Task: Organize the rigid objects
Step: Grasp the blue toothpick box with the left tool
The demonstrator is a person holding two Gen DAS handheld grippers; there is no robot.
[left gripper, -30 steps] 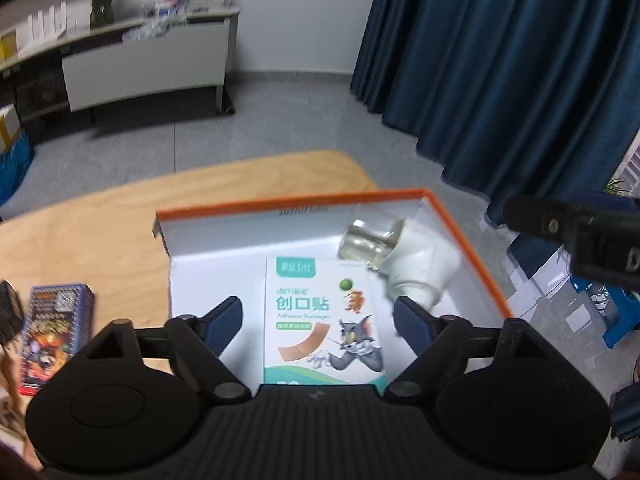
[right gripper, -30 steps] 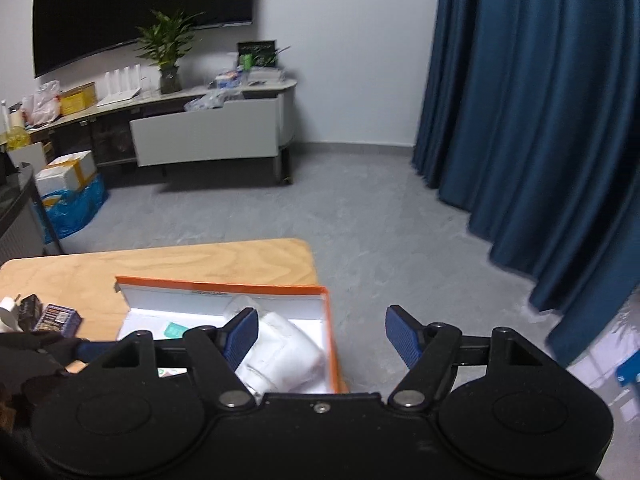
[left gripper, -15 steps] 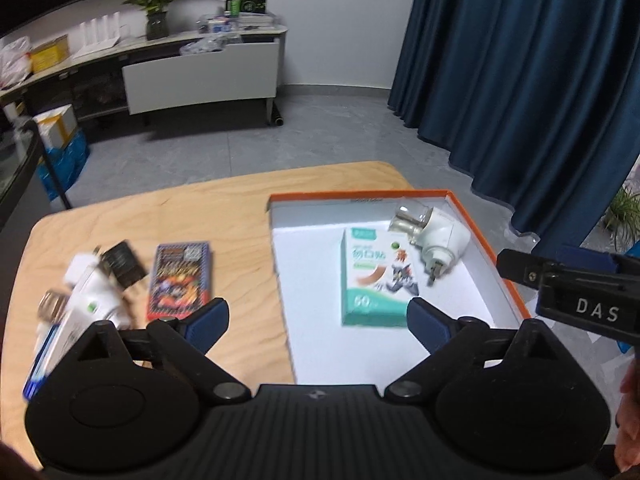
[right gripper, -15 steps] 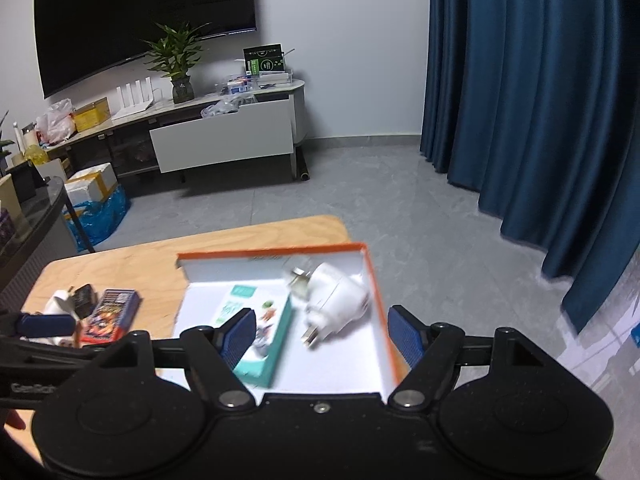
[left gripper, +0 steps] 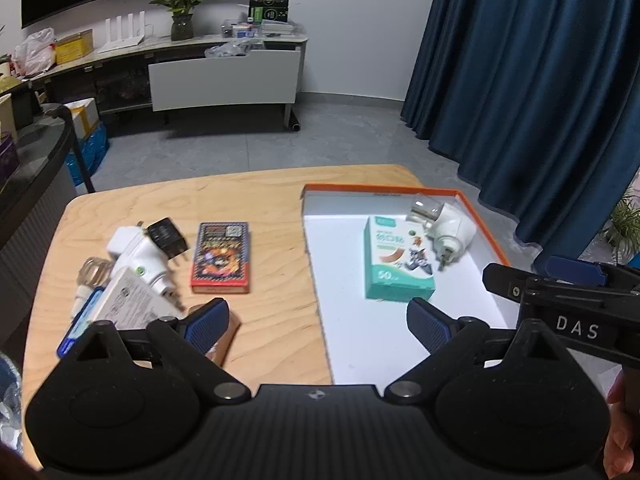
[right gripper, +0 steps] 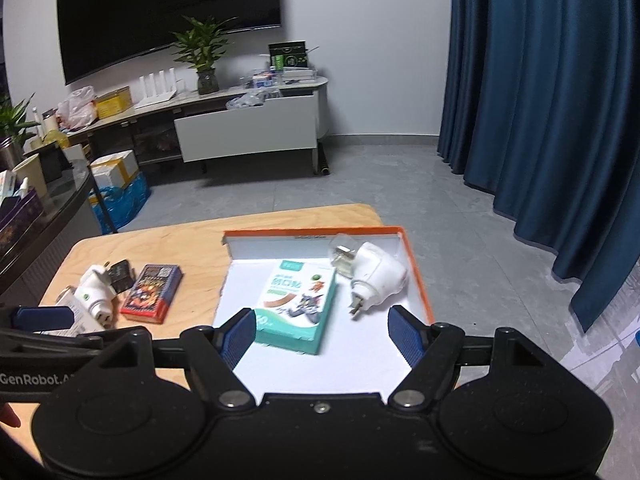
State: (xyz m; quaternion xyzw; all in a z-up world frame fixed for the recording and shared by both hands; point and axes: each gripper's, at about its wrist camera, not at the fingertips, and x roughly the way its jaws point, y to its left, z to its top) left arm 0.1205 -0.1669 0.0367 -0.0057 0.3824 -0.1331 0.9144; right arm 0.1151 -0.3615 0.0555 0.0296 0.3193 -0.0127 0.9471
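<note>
Two wrist views of a tidying task on a wooden table [left gripper: 260, 208]. The orange-rimmed white tray [left gripper: 486, 222] already holds 2 items: a teal box of adhesive bandages [left gripper: 394, 258] lying flat, and just beside it, toward the far right corner, a white plug-in vaporiser with a clear bottle [left gripper: 448, 230]. Well apart to the left lie the unsorted items: a red card box [left gripper: 222, 256], a black plug adapter [left gripper: 166, 236], a second white plug-in vaporiser [left gripper: 142, 258] and a flat white box [left gripper: 128, 306], these last 3 crowded together and partly overlapping. The left gripper [left gripper: 318, 322] is released, its jaws spread wide with nothing between them, above the tray's left edge. The right gripper [right gripper: 322, 334] is likewise released and empty, above the near part of the tray. Judged risks: in the crowded left cluster, closing on 1 item may drag or tip its neighbour, and the vaporiser's rounded body may slip from flat pads; the card box lies flat and offers only thin edges; the 2 grippers sit near each other and could collide if both reach left; a careless drop could knock the bottle in the tray.
</note>
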